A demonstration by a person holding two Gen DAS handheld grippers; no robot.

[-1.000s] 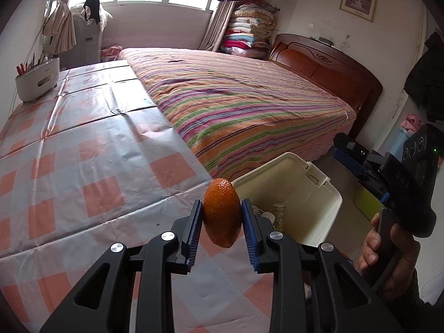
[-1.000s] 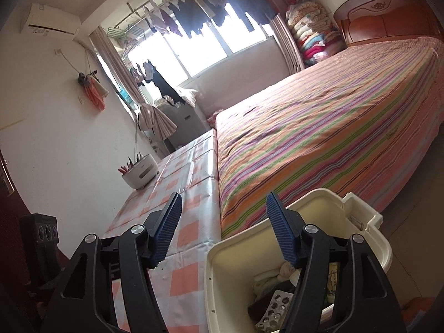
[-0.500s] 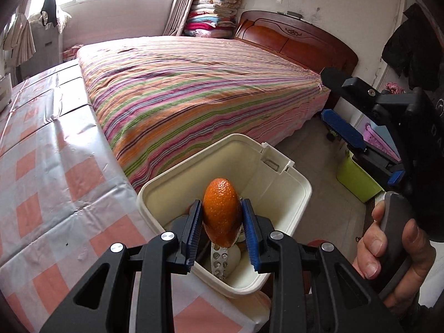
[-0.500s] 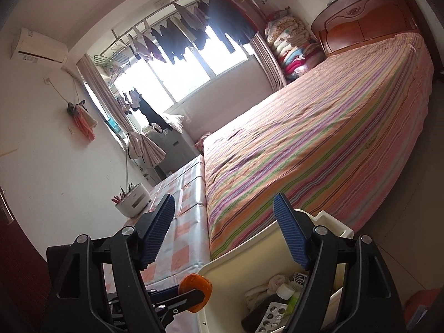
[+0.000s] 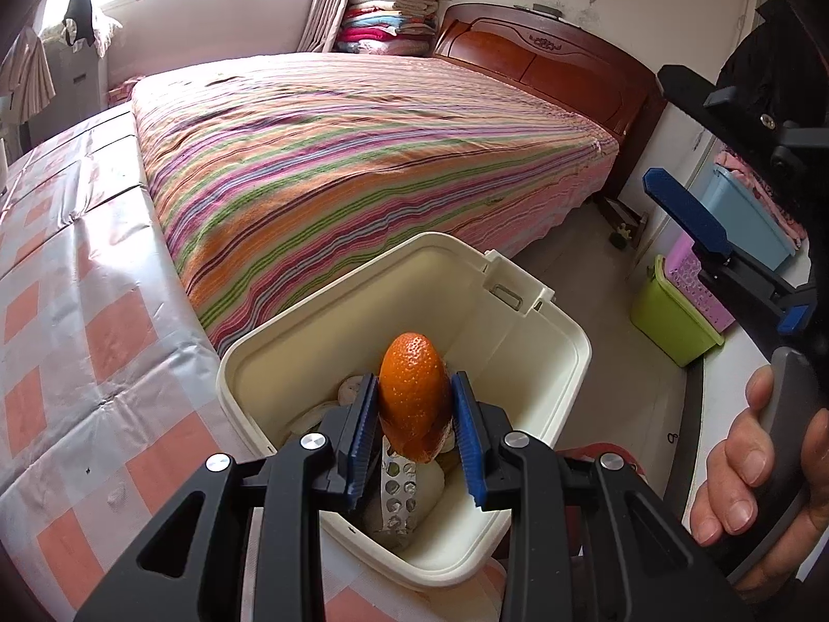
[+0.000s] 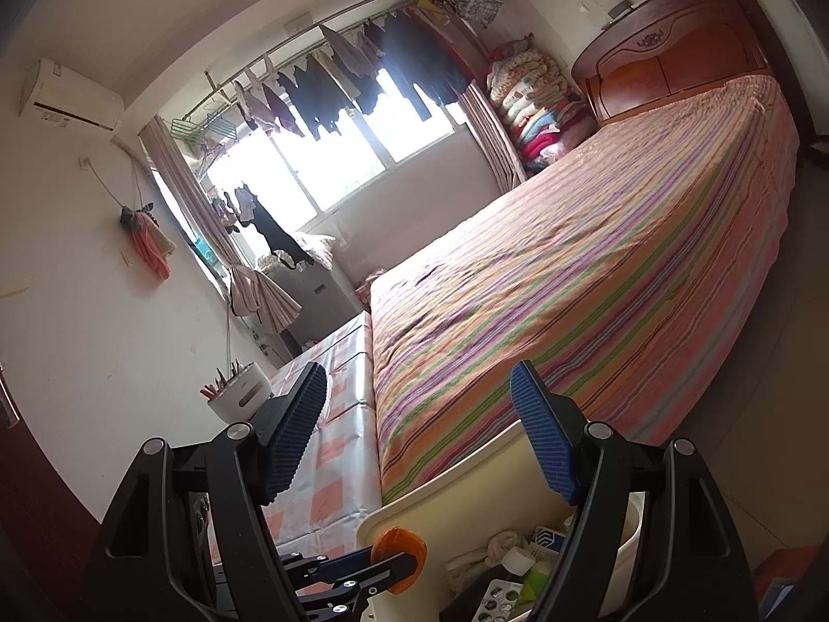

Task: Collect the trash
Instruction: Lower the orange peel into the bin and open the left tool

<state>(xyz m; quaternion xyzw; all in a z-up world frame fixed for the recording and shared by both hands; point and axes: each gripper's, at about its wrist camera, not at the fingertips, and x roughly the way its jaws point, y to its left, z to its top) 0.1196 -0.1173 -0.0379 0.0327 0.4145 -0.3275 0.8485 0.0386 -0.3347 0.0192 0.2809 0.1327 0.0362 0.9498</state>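
My left gripper [image 5: 413, 389] is shut on an orange [image 5: 412, 394], holding it upright between the blue pads just above the open cream trash bin [image 5: 518, 280]. Beneath it in the bin lie a silver blister pack [image 5: 399, 487] and crumpled white tissue. From the right wrist view, the orange [image 6: 399, 544] hangs over the bin's near-left corner [image 6: 466, 471]. My right gripper [image 6: 418, 378] stands open with nothing between its fingers, pointing over the bin toward the bed. In the left wrist view the right gripper [image 5: 655, 124] is at the right edge, held by a hand [image 5: 751, 477].
A striped bed [image 5: 362, 155] lies just behind the bin. The table with a checked plastic cloth [image 5: 77, 337] is to its left, with a white pen holder [image 6: 241, 399] at its far end. Green [image 5: 668, 321], purple and blue boxes stand on the floor at right.
The left gripper carried the orange from above the table's edge to above the bin's opening. The right gripper's jaws widened and its view tipped upward.
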